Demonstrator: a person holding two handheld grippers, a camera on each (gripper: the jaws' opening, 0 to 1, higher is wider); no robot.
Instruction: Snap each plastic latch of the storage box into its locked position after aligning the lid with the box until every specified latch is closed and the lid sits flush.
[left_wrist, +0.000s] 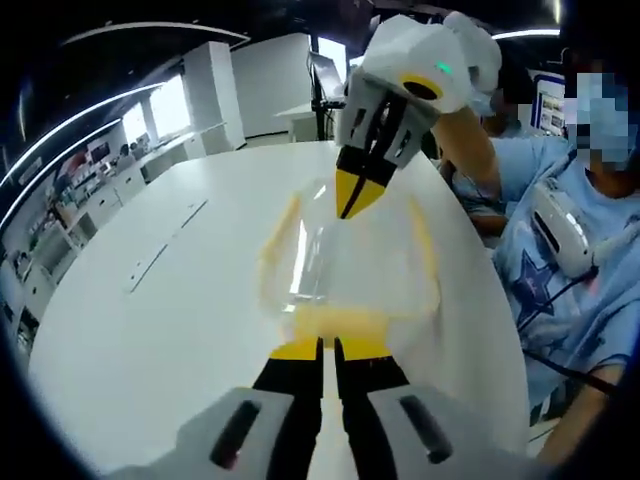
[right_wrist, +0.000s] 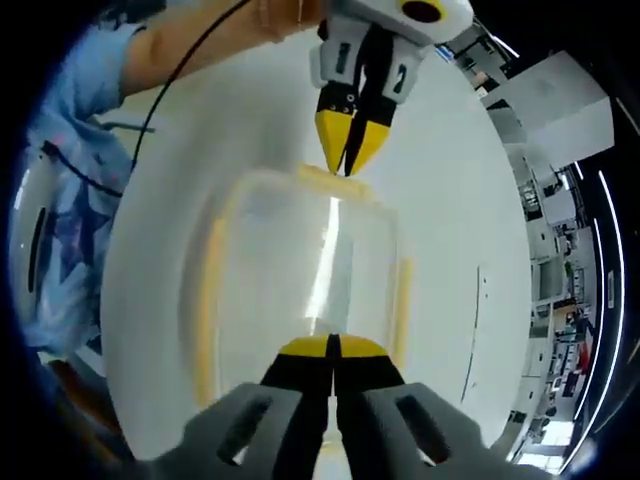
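While my left gripper (left_wrist: 328, 348) and right gripper (right_wrist: 331, 347) press clenched onto opposite ends of the storage box (right_wrist: 300, 270), bare table (left_wrist: 150, 300) surrounds it.

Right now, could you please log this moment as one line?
left claw shut at near latch | right claw shut at opposite latch | storage box lid on | white table

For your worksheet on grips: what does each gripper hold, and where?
Neither lifts anything: the left gripper and right gripper, jaws shut, press on opposite end latches of the storage box.
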